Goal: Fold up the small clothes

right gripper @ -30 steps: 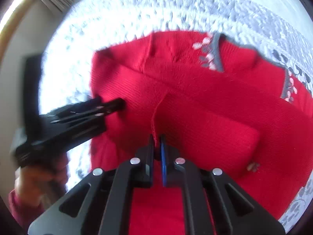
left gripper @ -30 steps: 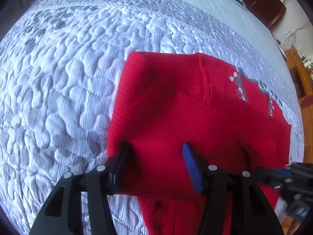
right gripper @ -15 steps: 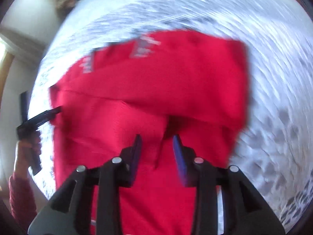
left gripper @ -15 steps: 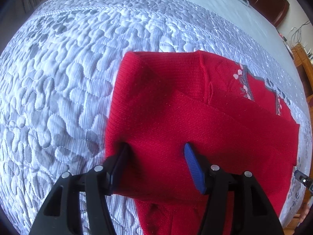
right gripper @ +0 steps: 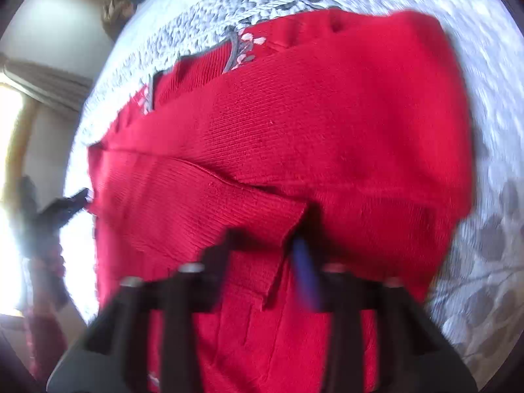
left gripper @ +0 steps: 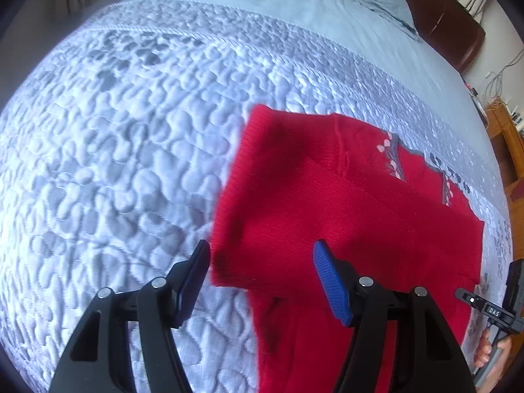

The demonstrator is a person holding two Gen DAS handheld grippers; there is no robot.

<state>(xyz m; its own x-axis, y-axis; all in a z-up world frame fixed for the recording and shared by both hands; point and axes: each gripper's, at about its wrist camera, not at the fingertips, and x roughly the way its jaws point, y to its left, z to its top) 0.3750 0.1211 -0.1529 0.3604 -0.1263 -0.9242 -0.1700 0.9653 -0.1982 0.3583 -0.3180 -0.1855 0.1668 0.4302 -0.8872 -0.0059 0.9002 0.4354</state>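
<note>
Red knit sweater [left gripper: 360, 216]: soft, limp, light; best pinched at cuff edge [right gripper: 288, 226]. Left gripper [left gripper: 262, 258] opening, empty; right gripper [right gripper: 265, 245] closing around cuff.

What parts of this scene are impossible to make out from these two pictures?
- Right wrist view: the right gripper is motion-blurred; its jaws are closing, but contact with the red sweater is unclear.
- Left wrist view: the sweater's near end is cut off by the bottom edge, behind the left gripper.
- Right wrist view: window glare washes out the hand at left.
</note>
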